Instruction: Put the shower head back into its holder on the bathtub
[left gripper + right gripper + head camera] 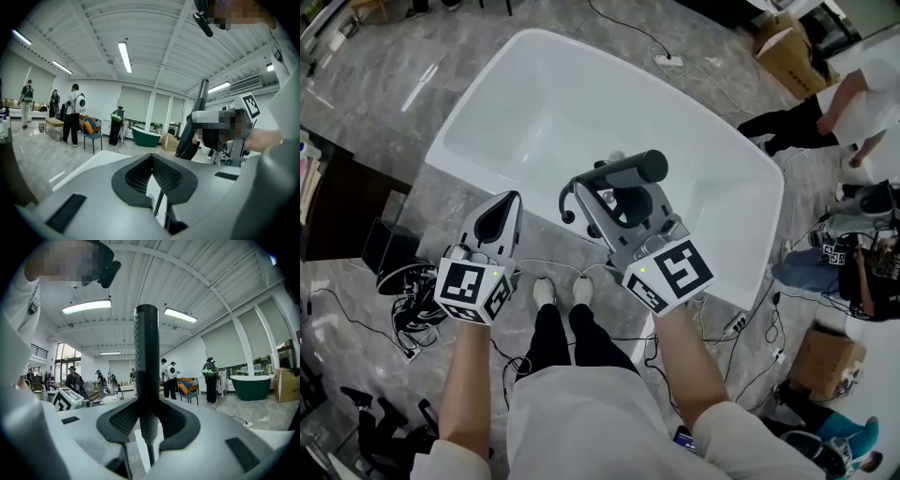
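A white bathtub [534,103] fills the middle of the head view. My right gripper [626,199] is shut on the dark, stick-shaped shower head [619,172], which lies crosswise over the tub's near rim. Its dark hose [566,201] loops down at the left end. A small chrome fitting [615,157] on the rim peeks out just behind it; the holder itself is hidden. In the right gripper view the shower head [146,362] stands upright between the pads of the right gripper [146,420]. My left gripper [501,216] is shut and empty, left of the shower head at the tub's outer edge, and its pads meet in the left gripper view [152,161].
My shoes [562,291] stand on the marble floor close to the tub. Cables and dark gear [403,300] lie at the left, a power strip [668,61] beyond the tub. People [844,103] and cardboard boxes [789,52] are at the right.
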Demonstrator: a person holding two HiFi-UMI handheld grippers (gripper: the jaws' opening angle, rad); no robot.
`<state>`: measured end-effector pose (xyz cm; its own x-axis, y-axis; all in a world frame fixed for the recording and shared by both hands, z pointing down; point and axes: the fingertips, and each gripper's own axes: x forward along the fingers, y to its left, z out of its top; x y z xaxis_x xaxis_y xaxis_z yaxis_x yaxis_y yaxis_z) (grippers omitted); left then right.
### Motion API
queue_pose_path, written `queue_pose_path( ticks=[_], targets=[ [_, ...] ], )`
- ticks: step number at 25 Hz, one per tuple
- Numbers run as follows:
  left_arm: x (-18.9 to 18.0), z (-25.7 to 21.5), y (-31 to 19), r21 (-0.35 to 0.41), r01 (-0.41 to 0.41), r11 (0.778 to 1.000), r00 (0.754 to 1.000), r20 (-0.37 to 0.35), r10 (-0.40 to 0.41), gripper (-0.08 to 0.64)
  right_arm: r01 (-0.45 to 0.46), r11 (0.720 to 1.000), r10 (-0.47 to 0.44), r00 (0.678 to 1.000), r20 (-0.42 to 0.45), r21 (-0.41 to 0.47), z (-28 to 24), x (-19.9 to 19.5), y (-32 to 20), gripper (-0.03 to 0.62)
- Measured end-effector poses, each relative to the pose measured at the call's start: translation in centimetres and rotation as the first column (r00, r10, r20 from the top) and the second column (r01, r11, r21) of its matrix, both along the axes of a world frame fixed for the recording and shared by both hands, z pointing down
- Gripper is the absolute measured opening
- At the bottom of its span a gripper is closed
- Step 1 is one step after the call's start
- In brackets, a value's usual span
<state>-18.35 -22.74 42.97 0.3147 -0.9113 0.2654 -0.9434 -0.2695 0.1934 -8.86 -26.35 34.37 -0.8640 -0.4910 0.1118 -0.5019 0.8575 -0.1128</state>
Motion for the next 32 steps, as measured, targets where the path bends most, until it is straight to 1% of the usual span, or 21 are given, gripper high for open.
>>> queue_pose_path(
  ticks=[6,13,19,26,32],
  targets=[
    [-0.1,2.1,0.2,-0.01,0.007,1.0,1.0,-0.009,-0.007,0.009,0.002,1.0,-0.002,0.999,-0.043,-0.015,3.8,0.2,0.1,0.141],
    [0.8,5.1,-0.3,-0.035,-0.01,0.999,1.0,0.012,0.01,0.009,-0.024,0.999,0.022,0.999,-0.05,-0.044,8.4,0.6,-0.7,0.141],
    [1.6,7.2,-0.4,-0.066,-0.014,0.998,1.0,-0.003,0.014,0.009,-0.044,0.995,0.037,0.996,-0.078,-0.085,12.5,1.3,-1.1,0.141],
    [1.8,10.1,0.0,-0.101,-0.019,0.995,1.0,-0.021,0.017,0.009,-0.105,0.983,0.085,0.988,-0.132,-0.152,18.5,1.7,-0.6,0.141],
    [2.6,12.2,0.4,-0.126,-0.037,0.991,0.999,-0.038,0.032,0.009,-0.145,0.976,0.114,0.977,-0.182,-0.164,22.5,2.1,-0.4,0.141]
  ],
)
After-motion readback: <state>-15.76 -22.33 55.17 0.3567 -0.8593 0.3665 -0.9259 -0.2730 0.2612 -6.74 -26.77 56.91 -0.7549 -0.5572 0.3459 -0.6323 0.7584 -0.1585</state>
